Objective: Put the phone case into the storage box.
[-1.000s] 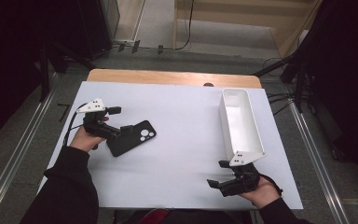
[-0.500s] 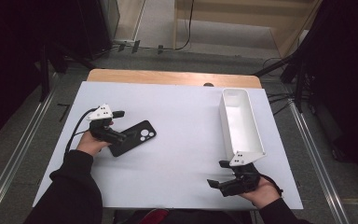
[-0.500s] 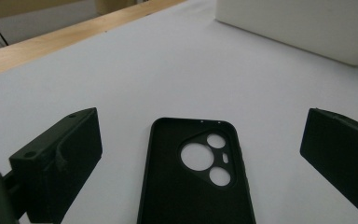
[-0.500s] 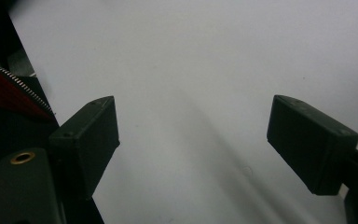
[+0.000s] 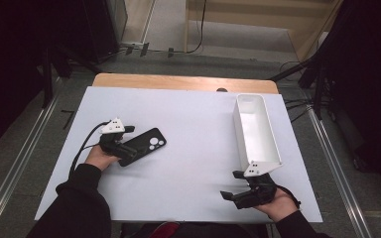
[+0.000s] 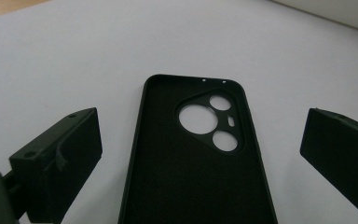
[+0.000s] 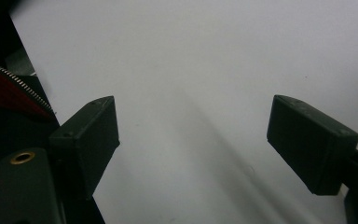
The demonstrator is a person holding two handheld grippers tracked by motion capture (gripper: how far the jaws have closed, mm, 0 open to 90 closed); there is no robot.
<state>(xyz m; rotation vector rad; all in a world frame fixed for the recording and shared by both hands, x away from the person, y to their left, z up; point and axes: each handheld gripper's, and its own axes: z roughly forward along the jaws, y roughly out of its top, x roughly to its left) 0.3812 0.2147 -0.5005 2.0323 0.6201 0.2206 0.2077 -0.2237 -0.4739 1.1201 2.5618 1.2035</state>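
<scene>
Moved: left gripper [image 5: 129, 148] has sunk onto the phone case [image 5: 142, 145], centre-left of the surface [image 5: 198, 129].
Case: black, hollow side up, camera cutouts.
Left gripper: jaws apart, straddling it.
Right gripper [image 5: 235, 191]: jaws apart, empty.

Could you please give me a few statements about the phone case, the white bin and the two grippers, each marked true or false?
1. The black phone case lies between the open fingers of the left gripper. True.
2. The phone case lies with its hollow inside facing up. True.
3. The right gripper is shut on the white bin. False: its fingers stand open over bare white table cover, with nothing between them.
4. The phone case sits inside the white bin. False: it lies on the table cover, well to the left of the bin in the high view.
5. The white bin is empty. True.
</scene>
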